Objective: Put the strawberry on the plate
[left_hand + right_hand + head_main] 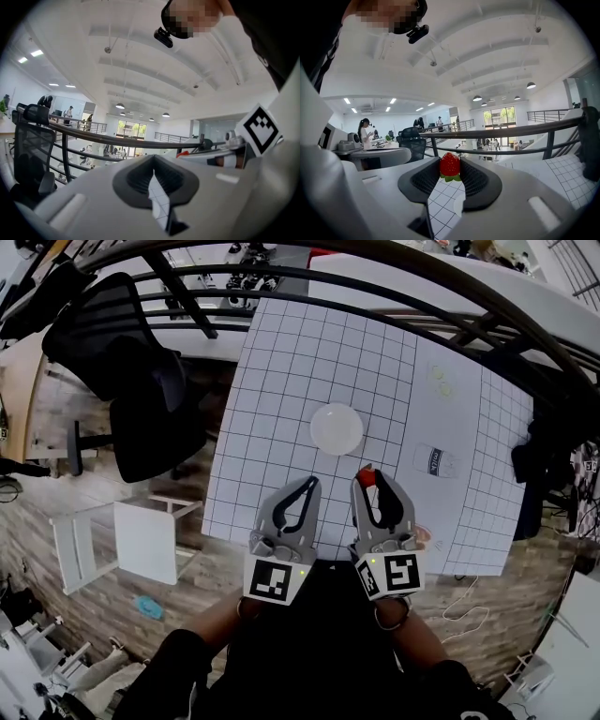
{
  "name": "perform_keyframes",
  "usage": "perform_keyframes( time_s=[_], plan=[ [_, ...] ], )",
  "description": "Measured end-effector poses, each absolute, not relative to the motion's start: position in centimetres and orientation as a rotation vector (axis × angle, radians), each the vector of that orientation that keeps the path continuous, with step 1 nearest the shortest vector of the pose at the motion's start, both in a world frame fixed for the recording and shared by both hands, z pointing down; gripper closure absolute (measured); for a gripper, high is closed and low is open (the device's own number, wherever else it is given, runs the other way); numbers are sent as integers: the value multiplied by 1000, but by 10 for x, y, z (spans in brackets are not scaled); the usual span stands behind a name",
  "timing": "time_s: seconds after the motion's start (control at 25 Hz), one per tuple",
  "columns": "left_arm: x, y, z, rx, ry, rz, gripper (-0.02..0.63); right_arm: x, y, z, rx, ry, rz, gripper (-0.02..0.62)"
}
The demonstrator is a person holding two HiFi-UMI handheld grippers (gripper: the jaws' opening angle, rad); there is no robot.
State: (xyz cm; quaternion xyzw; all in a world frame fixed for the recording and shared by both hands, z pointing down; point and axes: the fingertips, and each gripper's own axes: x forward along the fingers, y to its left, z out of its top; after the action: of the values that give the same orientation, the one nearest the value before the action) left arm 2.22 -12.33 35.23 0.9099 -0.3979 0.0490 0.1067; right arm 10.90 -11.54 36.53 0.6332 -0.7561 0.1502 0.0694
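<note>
Pinching the strawberry [450, 164] at the very tips of the right gripper [374, 481], left gripper [310, 484] closed on nothing; likely risking a slip short of the plate [336, 427].

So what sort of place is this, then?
Probably an open-plan office or lab, perhaps on an upper level: a black railing runs past, an office chair stands nearby, and a person works at a desk.

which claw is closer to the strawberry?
Right. The right claw is clamped on the strawberry at its tips; the left claw is shut and empty, off to the strawberry's left, apart from it.
</note>
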Motion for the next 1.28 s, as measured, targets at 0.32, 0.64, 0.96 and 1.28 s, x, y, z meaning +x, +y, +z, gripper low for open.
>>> perform_keyframes(
  time_s=[0.32, 0.64, 0.96, 1.28],
  plan=[
    [27, -137, 370, 2660, -1179, 172, 595, 105, -139, 392, 1842, -2279, 465, 466],
    [26, -150, 383, 2628, -1207, 212, 595, 98, -160, 415, 1769, -2298, 488, 466],
    [27, -163, 404, 2584, -1228, 257, 595, 98, -173, 446, 1691, -2283, 535, 465],
    [35, -166, 412, 2564, -1230, 263, 595, 102, -182, 473, 1641, -2270, 561, 465]
  ],
)
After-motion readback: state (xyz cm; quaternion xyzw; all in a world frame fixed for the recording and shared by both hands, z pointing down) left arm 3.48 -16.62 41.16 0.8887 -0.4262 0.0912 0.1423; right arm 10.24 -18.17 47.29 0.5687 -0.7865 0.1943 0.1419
